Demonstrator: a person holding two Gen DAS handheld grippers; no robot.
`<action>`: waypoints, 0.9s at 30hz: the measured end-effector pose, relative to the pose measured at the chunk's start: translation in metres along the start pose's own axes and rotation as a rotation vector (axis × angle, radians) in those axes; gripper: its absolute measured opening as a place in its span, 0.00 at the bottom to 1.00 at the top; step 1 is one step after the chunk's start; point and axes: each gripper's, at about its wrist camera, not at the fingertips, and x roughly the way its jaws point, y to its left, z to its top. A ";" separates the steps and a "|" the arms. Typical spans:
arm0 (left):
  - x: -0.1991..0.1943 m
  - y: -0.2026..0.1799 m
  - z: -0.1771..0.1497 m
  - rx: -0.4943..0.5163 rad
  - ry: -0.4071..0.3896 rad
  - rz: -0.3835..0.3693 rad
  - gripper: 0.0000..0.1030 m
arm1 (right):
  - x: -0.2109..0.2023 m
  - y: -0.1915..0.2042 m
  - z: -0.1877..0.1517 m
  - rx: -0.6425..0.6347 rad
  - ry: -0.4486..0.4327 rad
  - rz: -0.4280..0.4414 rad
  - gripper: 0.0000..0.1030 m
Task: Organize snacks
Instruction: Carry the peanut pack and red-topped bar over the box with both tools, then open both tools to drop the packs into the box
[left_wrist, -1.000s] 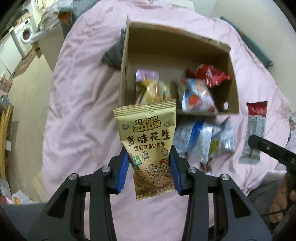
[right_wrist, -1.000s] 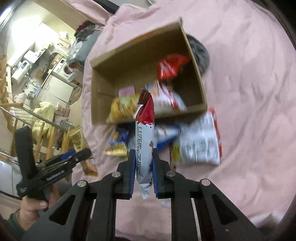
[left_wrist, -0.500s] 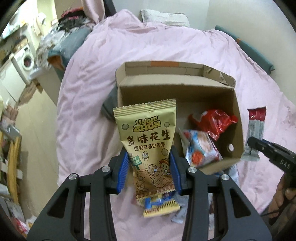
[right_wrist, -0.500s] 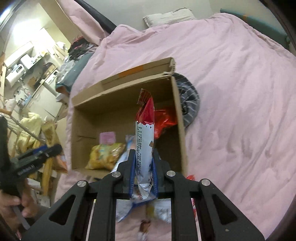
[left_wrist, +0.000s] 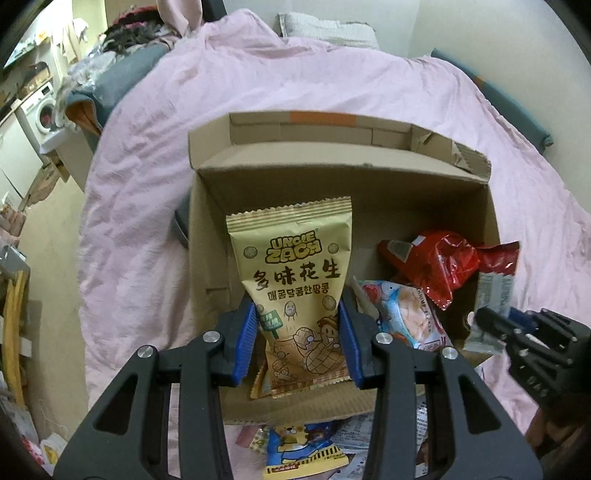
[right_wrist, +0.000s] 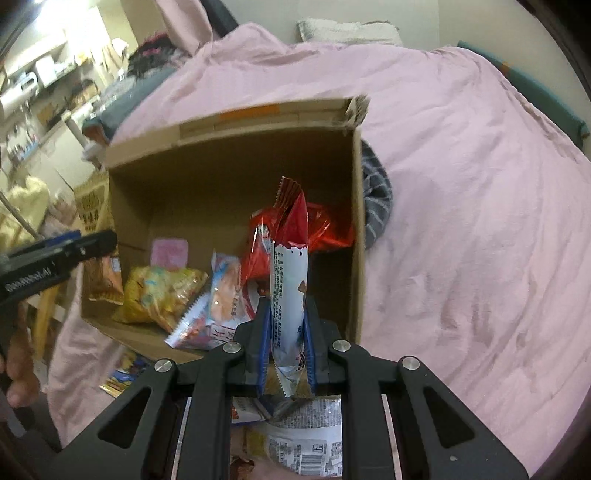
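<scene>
An open cardboard box (left_wrist: 332, 173) (right_wrist: 236, 147) sits on a pink bed cover. My left gripper (left_wrist: 297, 332) is shut on a tan peanut packet (left_wrist: 295, 266), held upright over the box's near left part. My right gripper (right_wrist: 287, 343) is shut on a slim white and red snack packet (right_wrist: 288, 266), held upright above the box's near right corner. Inside the box lie a red bag (left_wrist: 436, 266) (right_wrist: 321, 229), a shrimp-cracker bag (left_wrist: 402, 314) (right_wrist: 221, 295), a yellow bag (right_wrist: 162, 295) and a pink item (right_wrist: 170, 251). The right gripper (left_wrist: 487, 321) with its packet shows at the right in the left wrist view.
More snack packets (left_wrist: 306, 454) (right_wrist: 303, 439) lie on the pink cover (left_wrist: 147, 166) in front of the box. A grey striped cloth (right_wrist: 376, 199) is beside the box's right wall. A washing machine (left_wrist: 40, 110) and cluttered shelves are off the bed at left.
Both grippers have moved forward with their packets, from over the loose packets in front of the box to above the box's inside. The box now fills more of each view.
</scene>
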 end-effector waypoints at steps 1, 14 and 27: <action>0.003 0.000 0.000 0.001 0.004 -0.001 0.36 | 0.005 0.002 0.000 -0.004 0.013 -0.007 0.16; 0.018 0.007 0.001 -0.033 0.060 -0.024 0.36 | 0.018 0.001 0.003 0.024 0.053 -0.025 0.16; 0.016 0.005 -0.003 -0.035 0.032 -0.030 0.37 | -0.003 0.001 0.007 0.043 -0.021 0.040 0.20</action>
